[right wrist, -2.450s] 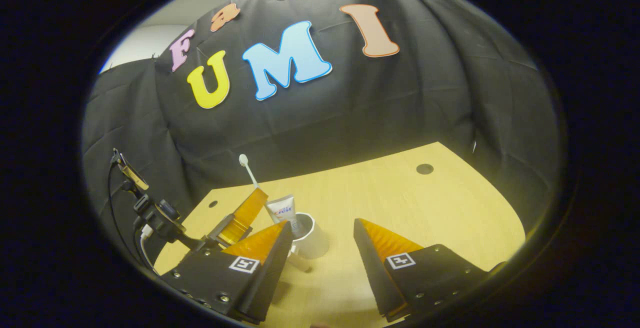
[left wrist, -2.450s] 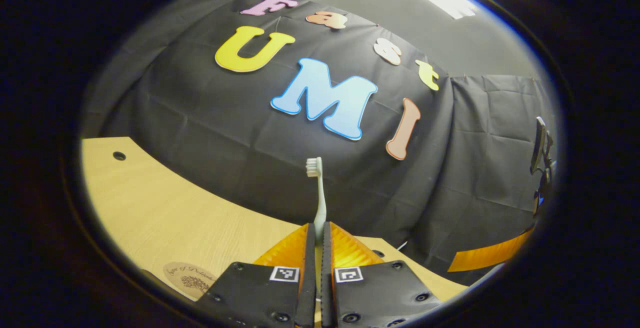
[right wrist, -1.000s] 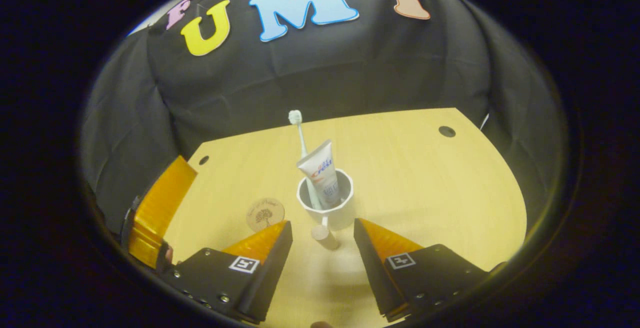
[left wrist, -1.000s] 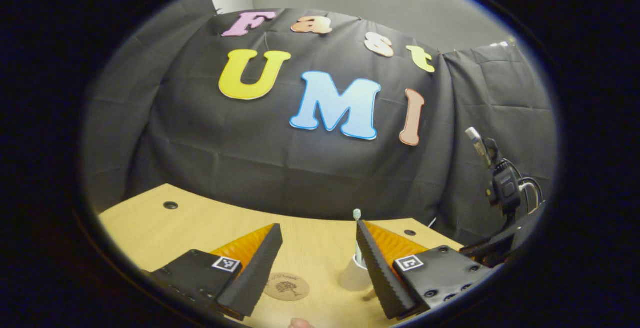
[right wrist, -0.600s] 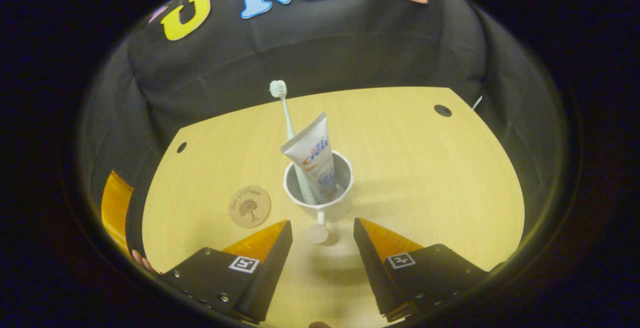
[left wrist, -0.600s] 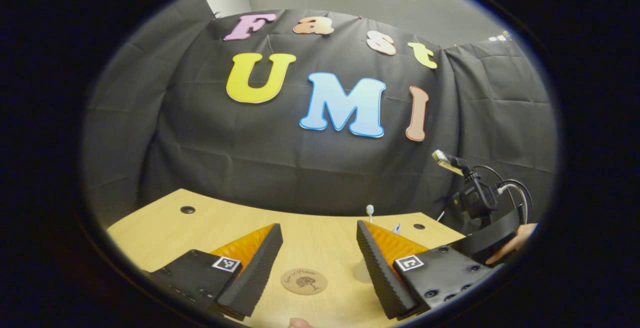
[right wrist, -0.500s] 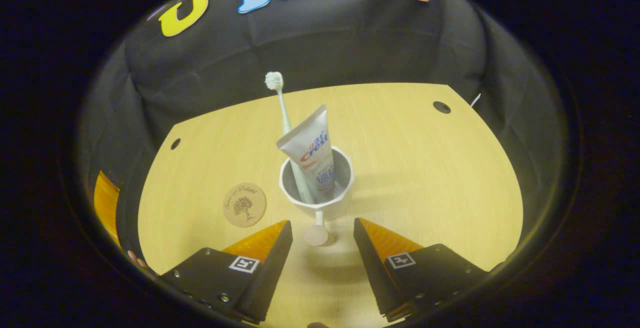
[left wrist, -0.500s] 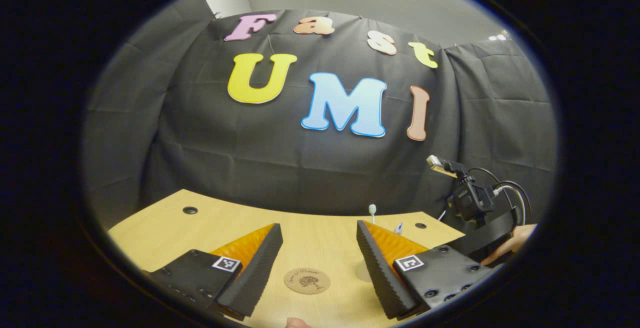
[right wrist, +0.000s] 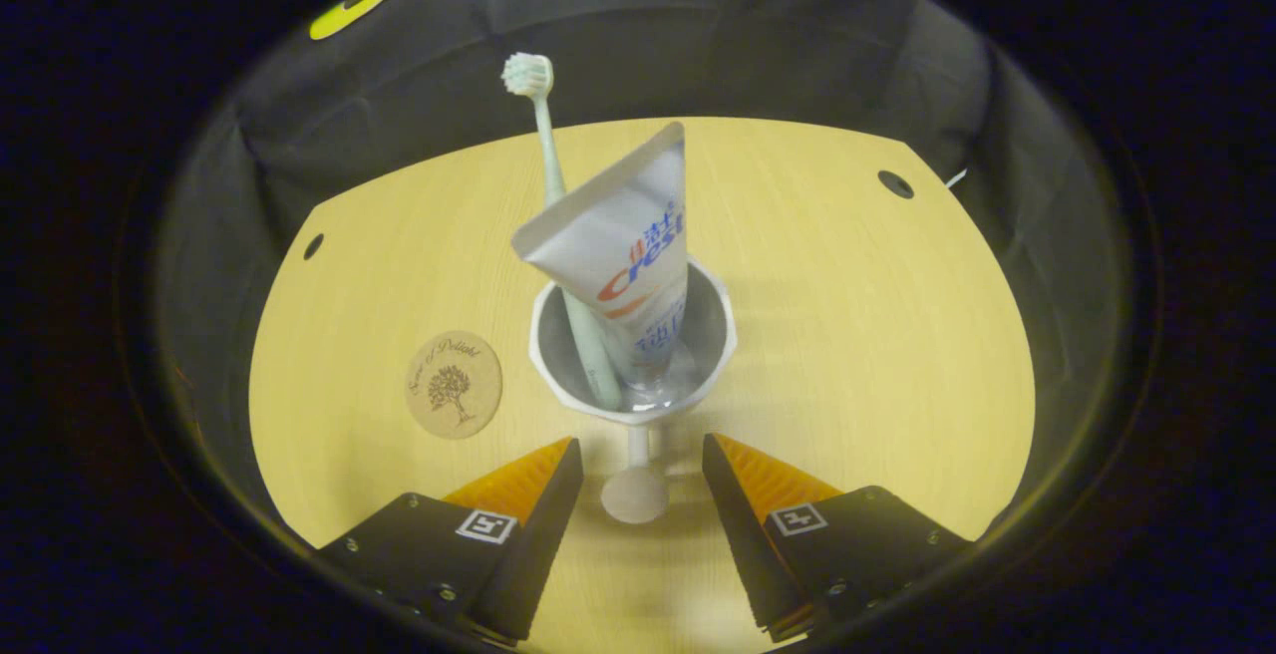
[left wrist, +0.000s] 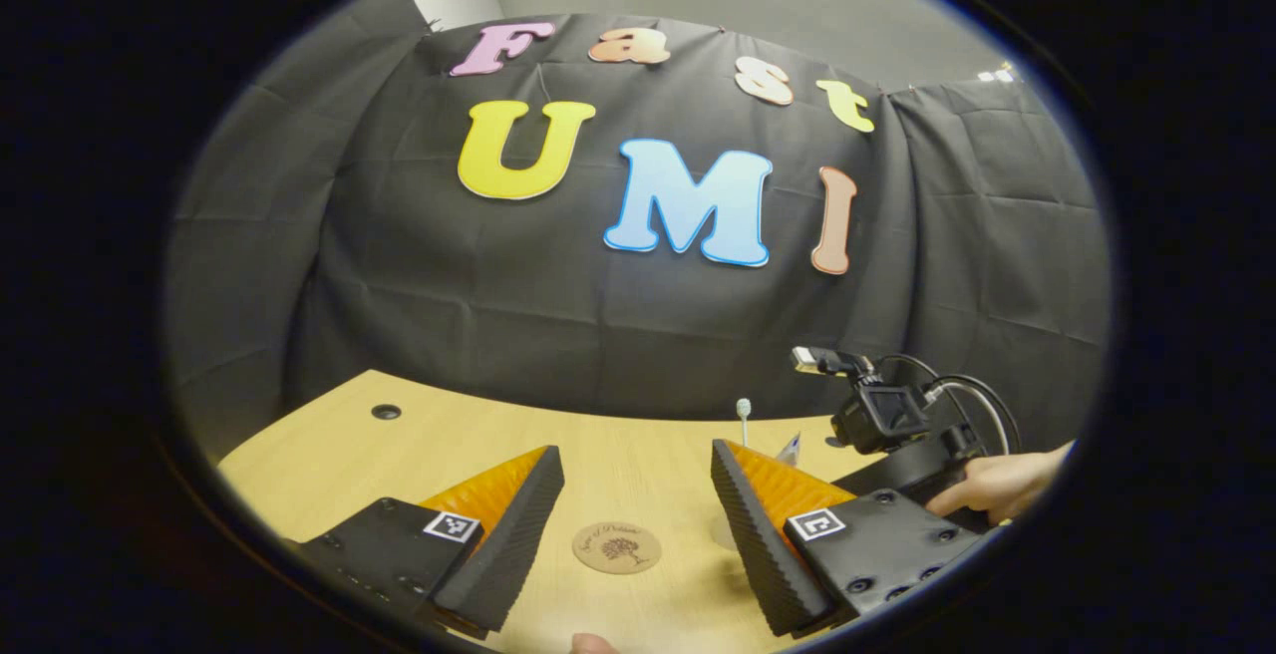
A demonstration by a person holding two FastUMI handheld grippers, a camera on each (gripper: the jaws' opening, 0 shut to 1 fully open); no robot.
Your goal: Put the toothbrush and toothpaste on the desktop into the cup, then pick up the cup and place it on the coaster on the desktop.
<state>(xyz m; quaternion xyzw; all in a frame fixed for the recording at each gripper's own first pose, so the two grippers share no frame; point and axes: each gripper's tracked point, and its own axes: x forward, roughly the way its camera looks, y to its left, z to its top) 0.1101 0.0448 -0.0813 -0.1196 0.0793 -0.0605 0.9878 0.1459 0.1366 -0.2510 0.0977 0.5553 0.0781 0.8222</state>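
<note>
closer now than half a second ago, the cup (right wrist: 632, 355) looms larger in the right gripper view, its handle (right wrist: 635, 490) lying between the right gripper (right wrist: 633, 460) fingers at 6 o'clock. those fingers are spread apart, one on each side of the handle, neither visibly touching it. the toothbrush (right wrist: 558, 205) and toothpaste (right wrist: 623, 255) both stand in the cup, leaning toward 11 o'clock, bristles uppermost. the coaster (right wrist: 454, 384) lies flat on the desktop (right wrist: 847, 335) at 9 o'clock of the cup, near but apart. in the left gripper view the left gripper (left wrist: 636, 480) has its fingers wide apart, holding nothing, above the coaster (left wrist: 617, 546). since the earlier frame the other gripper's body (left wrist: 892, 425), at 3 o'clock, has dropped lower and leaned further over, with a hand (left wrist: 992, 485) gripping it. the toothbrush head (left wrist: 743, 407) has risen slightly in that view.
</note>
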